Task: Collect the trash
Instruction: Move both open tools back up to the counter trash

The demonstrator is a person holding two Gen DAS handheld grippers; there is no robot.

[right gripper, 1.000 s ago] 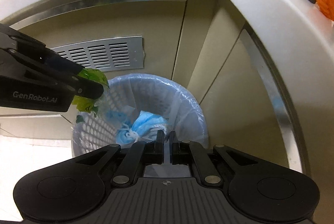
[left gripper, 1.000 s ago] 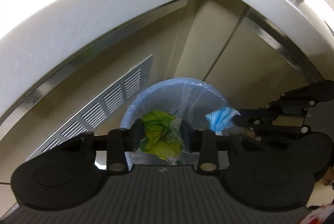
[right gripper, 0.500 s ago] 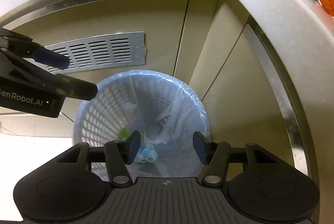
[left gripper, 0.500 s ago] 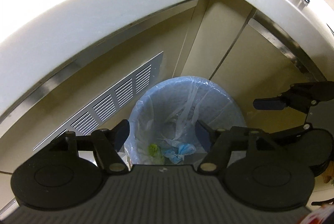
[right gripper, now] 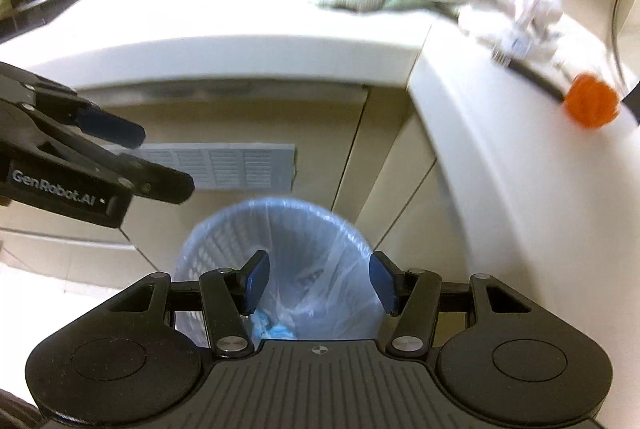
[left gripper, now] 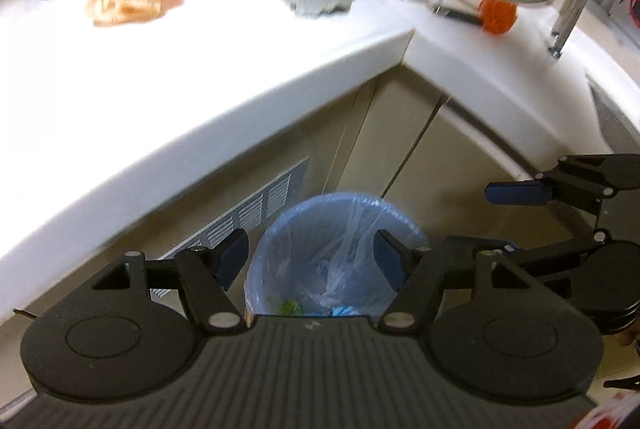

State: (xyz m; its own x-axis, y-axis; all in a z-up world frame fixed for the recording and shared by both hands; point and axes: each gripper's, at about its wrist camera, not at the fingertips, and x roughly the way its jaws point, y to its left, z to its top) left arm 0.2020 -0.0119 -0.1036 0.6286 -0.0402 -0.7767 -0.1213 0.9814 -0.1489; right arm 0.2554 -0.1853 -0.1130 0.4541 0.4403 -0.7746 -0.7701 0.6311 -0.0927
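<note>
While both grippers gape empty, left gripper (left gripper: 310, 255), right gripper (right gripper: 318, 281), lined bin (left gripper: 280, 253) holding green scrap (left gripper: 291, 306), blue mask (right gripper: 276, 329).

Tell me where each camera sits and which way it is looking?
Left wrist: sits on the left hand-held gripper, looks down at the blue-lined plastic bin under the white countertop; its own open fingers and the right hand-held gripper show.
Right wrist: sits on the right hand-held gripper, looks down likewise; the left one shows.
Shared: bin, countertop, round orange scrubber.
</note>
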